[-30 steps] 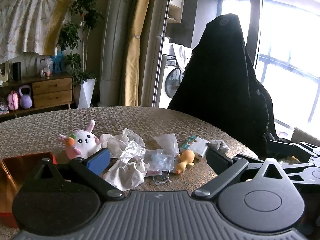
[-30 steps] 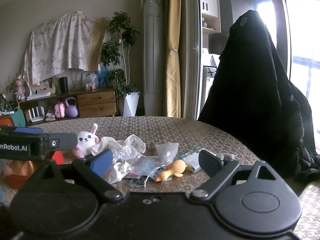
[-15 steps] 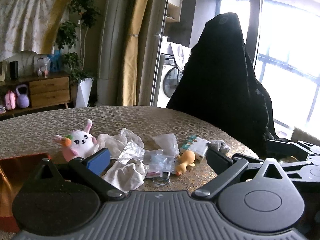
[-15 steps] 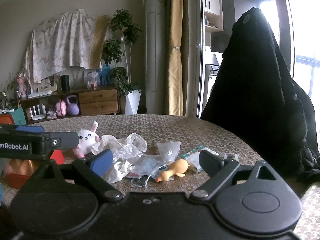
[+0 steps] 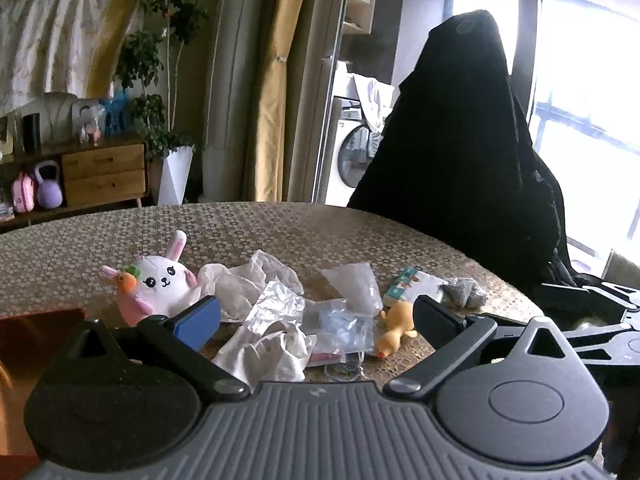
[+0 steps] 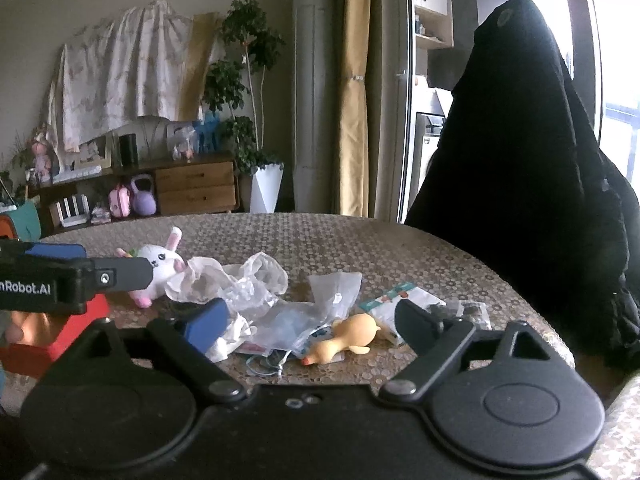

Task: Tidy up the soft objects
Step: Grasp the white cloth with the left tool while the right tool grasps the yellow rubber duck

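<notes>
White plush rabbit [image 5: 160, 286], yellow rubber duck [image 6: 344, 340] and crumpled clear plastic bags [image 5: 276, 308] lie on the patterned surface [image 5: 280, 228]; both tongs, left [image 5: 316, 316] and right [image 6: 308, 316], stand open and empty.

A round table [image 5: 280, 224] with a patterned brown-gold covering fills the near ground. Behind it a tall chair draped in black cloth [image 5: 464, 140] stands against bright windows [image 5: 588, 80] that pour daylight in from the right. Past a doorway sits a washing machine [image 5: 352, 152], with laundry hung over its top. Yellow curtains [image 6: 354, 92] hang beside a tall grey column [image 6: 312, 92], possibly a standing air conditioner. A leafy plant in a white pot [image 6: 264, 188] stands next to a low wooden sideboard [image 6: 192, 188], where a purple kettlebell [image 6: 143, 200] rests. A pale floral sheet [image 6: 120, 72] drapes the plain wall.
</notes>
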`<state>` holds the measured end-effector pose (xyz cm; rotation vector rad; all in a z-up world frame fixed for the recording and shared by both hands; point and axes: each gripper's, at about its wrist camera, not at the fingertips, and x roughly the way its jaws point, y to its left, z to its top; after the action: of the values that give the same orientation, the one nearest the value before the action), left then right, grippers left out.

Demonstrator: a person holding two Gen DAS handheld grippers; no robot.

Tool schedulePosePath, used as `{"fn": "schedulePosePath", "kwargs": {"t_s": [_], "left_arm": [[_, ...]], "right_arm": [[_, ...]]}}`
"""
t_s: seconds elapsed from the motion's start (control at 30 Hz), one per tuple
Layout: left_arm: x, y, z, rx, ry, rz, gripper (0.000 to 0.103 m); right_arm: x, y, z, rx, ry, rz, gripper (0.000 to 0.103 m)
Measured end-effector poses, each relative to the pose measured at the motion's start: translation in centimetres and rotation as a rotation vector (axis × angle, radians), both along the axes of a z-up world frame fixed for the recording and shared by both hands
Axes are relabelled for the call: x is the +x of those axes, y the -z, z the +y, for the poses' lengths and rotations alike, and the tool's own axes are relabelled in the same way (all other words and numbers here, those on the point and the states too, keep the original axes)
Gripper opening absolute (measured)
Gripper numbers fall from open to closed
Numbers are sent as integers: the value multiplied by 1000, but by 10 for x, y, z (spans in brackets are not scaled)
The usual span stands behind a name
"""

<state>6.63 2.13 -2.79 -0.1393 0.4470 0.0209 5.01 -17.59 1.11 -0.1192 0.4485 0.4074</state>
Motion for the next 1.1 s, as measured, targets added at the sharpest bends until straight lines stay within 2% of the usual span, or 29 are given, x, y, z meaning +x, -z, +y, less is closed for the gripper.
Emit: {"fn": "schedulePosePath", "kwargs": {"t_s": [0.17, 0.23, 0.5, 0.67, 0.83, 0.93, 1.1], "left_arm": [[23, 23, 2, 35, 6, 43, 103], [34, 35, 2, 53, 7, 63, 103], [81, 72, 14, 24, 6, 151, 103], [107, 89, 25, 43, -21, 199, 102], [114, 108, 29, 17, -32, 258, 102], [118, 117, 25, 42, -32, 289, 102], [120, 121, 26, 25, -45, 300, 98]], "right_arm": [[18, 14, 4, -29, -7, 42, 89], [26, 21, 5, -41, -16, 66, 85], [80, 50, 13, -95, -4, 139, 80], [115, 67, 19, -151, 50, 163, 77], [144, 85, 19, -142, 93, 233, 66], [157, 93, 20, -133, 129, 263, 61], [175, 102, 23, -91, 174, 309, 61]]}}
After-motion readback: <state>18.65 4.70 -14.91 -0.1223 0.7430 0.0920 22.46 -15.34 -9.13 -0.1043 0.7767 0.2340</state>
